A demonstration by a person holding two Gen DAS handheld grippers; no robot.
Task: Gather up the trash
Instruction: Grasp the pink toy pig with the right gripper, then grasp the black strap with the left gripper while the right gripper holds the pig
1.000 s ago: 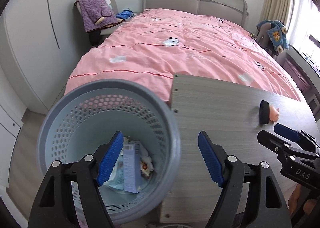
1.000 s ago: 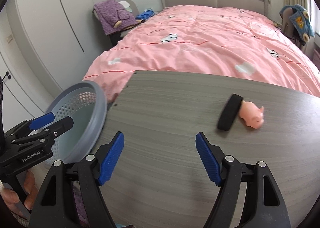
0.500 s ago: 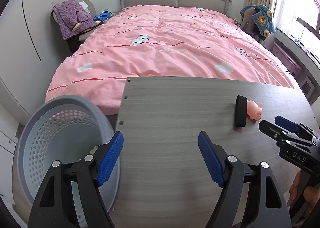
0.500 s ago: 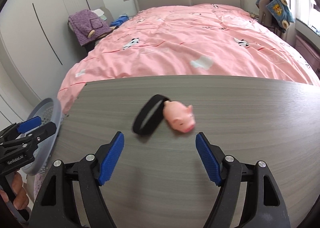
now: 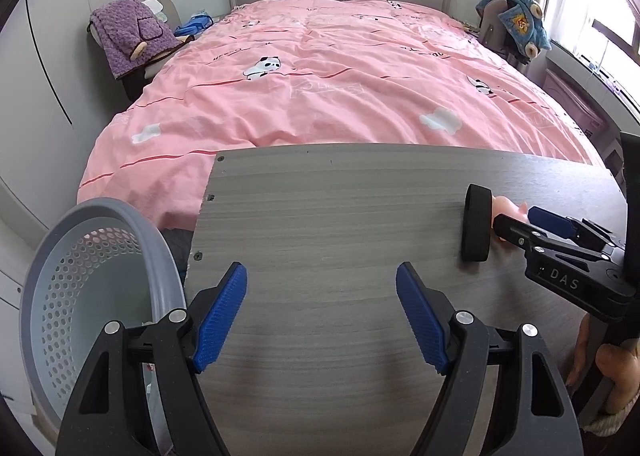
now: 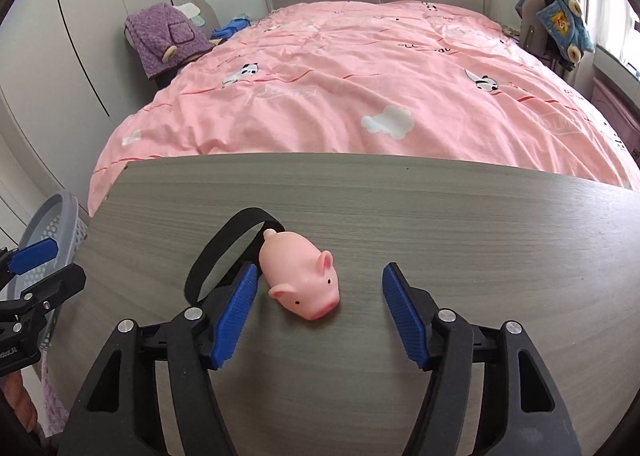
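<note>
From my right camera I see the bed (image 6: 360, 68) with its pink cover filling the room from ten to two o'clock beyond the far edge of the desk (image 6: 460, 224). My grey desk stretches across both views. At nine o'clock in the right view, off the desk's left end, stands the perforated grey bin (image 6: 60, 224); in the left camera the same bin (image 5: 80, 276) sits at eight o'clock with its rim just beside the desk corner.

My left tongs (image 5: 322, 314) stand wide apart above bare desk, gripping nothing. My right tongs (image 6: 316, 314) are closing; the pink rubber pig (image 6: 302, 280) lies between their blue pads, nearer the left pad, and whether that pad touches it I cannot tell; the right pad is clearly apart from it. The pig lies on the desk, snout toward me. A black band (image 6: 224, 252) stands looped at the pig's tail end, at eleven o'clock from it, partly behind my left pad.
</note>
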